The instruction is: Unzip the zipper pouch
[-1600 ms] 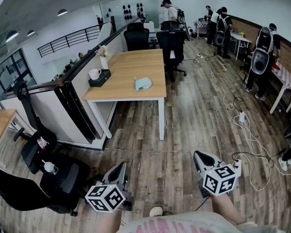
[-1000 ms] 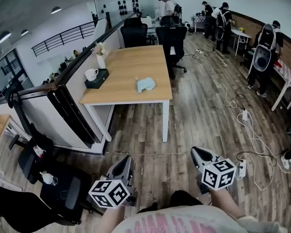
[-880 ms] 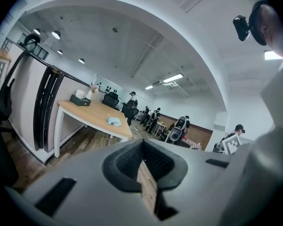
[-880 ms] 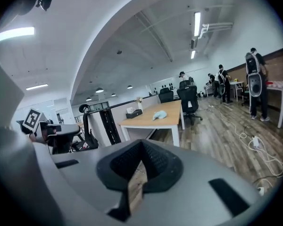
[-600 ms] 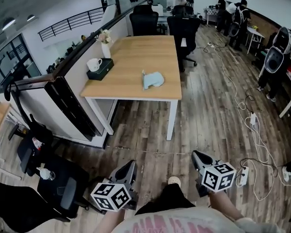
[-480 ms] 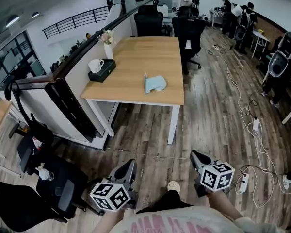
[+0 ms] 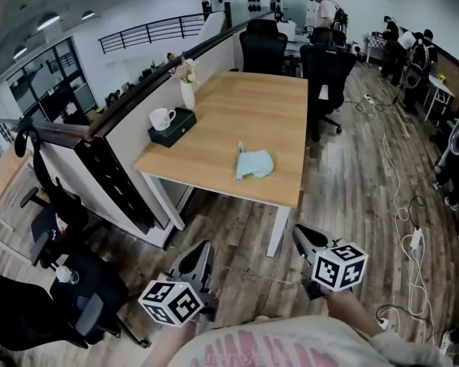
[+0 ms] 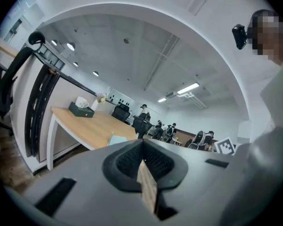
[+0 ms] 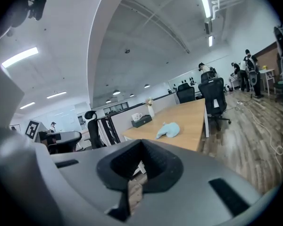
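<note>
Light-blue zipper pouch [image 7: 255,164] lies flat on the desk [image 7: 237,105], near the front edge and right of centre, with nothing touching it. Both grippers are well short of it, low over the wood floor [image 7: 344,174]. The left hand-held gripper [image 7: 202,249] has its jaws together with nothing in them. The right hand-held gripper [image 7: 299,233] is the same, pressed together and empty. My read: the step in hand is the approach, unzipping not started.

Doing it well:
- close in on the desk first and open both jaws before coming down
- one gripper pins the fabric at the zip's closed end
- the other takes the pull tab and runs it along the teeth, low and parallel
- soft fabric will likely bunch and drag if it isn't anchored

Orientation: the long axis looks to run roughly across the desk, left to right from the head view, with the rounded bulk to the right and a thinner bit at the left. Zip line and pull tab are too small to tell. Confirm both before choosing which gripper anchors.
</note>
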A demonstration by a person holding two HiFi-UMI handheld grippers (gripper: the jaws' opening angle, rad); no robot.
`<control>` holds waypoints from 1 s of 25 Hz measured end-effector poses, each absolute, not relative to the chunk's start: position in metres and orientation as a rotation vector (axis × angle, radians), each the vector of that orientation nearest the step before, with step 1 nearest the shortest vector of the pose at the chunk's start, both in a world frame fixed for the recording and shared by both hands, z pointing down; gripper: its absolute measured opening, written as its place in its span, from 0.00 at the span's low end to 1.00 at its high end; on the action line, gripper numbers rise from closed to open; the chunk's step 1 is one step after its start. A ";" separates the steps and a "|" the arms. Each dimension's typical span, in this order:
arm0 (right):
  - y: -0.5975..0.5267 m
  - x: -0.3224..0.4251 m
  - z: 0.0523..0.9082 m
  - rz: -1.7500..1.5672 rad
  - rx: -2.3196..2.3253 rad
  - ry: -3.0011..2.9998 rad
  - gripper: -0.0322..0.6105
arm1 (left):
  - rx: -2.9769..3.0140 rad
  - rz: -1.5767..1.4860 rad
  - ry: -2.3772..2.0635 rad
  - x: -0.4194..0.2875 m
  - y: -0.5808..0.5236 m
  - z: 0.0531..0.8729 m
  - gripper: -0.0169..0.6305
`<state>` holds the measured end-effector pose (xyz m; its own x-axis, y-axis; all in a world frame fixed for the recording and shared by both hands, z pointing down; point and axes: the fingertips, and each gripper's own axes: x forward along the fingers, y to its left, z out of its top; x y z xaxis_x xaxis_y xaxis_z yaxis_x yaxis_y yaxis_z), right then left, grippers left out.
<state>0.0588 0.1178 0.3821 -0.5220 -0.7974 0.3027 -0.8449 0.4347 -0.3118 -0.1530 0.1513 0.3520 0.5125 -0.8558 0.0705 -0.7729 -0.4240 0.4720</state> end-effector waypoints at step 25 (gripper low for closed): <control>-0.129 0.061 0.461 0.899 1.386 -2.359 0.05 | 2.194 -0.053 -1.303 -0.151 -0.122 0.421 0.03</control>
